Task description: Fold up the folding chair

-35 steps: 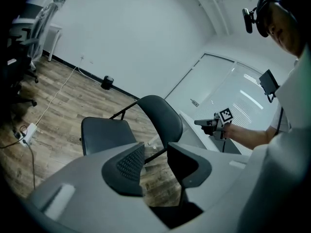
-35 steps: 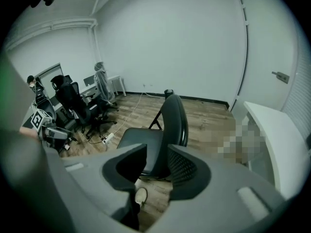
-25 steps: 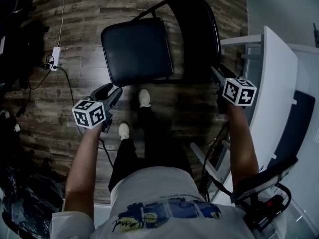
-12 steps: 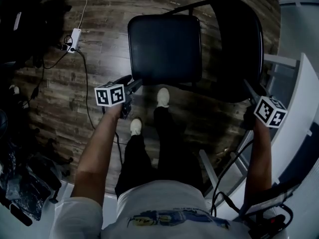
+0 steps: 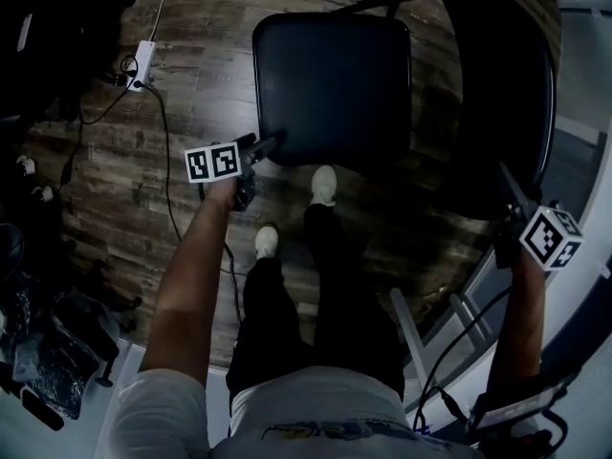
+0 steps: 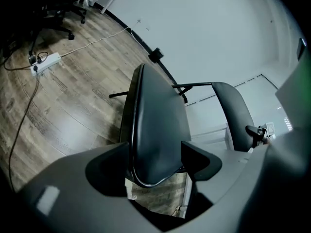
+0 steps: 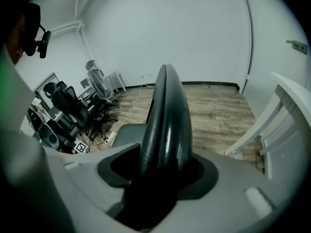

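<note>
Wood-plank floor (image 5: 105, 208) carries a power strip (image 5: 143, 62) and its cable (image 5: 164, 151) at the left. A white frame (image 5: 409, 328) stands at the right. The person's shoes (image 5: 324, 185) rest just in front of the folding chair's seat (image 5: 335, 89). On the left gripper (image 6: 155, 161) the jaws have just been opening and stand wide, straddling the seat's near corner. On the right gripper (image 7: 163, 171) the jaws have just widened slightly and clamp the upright backrest (image 7: 167, 115) at its edge.

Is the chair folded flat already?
No, the seat lies level, sticking out from the upright backrest.
</note>
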